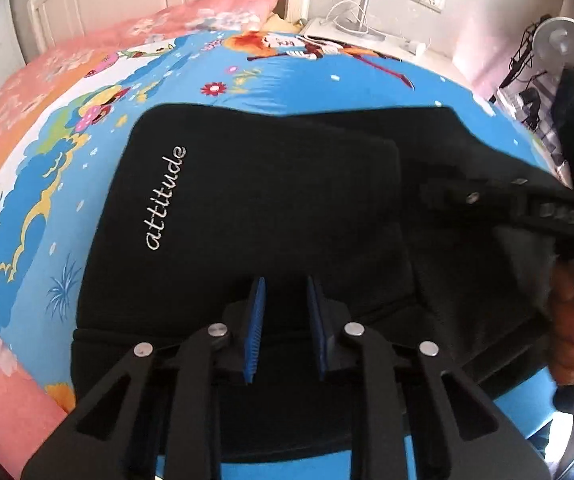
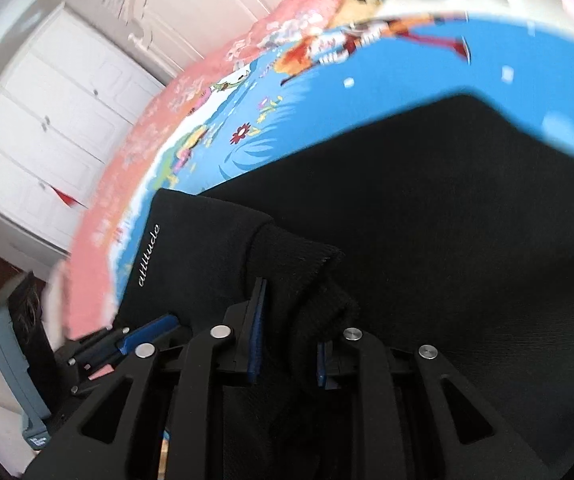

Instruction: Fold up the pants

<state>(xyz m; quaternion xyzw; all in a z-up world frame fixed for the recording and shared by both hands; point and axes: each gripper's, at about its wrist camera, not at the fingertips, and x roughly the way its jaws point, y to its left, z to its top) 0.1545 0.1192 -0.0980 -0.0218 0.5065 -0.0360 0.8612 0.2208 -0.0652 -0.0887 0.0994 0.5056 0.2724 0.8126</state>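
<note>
Black pants (image 1: 271, 208) with white "attitude" lettering lie partly folded on a blue cartoon bedsheet (image 1: 327, 80). My left gripper (image 1: 285, 300) hovers over the near waistband edge, jaws a little apart with nothing between them. My right gripper (image 2: 291, 320) is shut on the ribbed cuff (image 2: 311, 276) of a pants leg and holds it above the folded part. The pants fill the right wrist view (image 2: 427, 220). The right gripper also shows in the left wrist view (image 1: 487, 200), at the right over the pants.
A pink floral quilt (image 1: 47, 80) lies along the bed's left side. A white nightstand with cables (image 1: 351, 28) and a fan (image 1: 559, 44) stand beyond the bed. White wardrobe doors (image 2: 47, 128) stand at the left.
</note>
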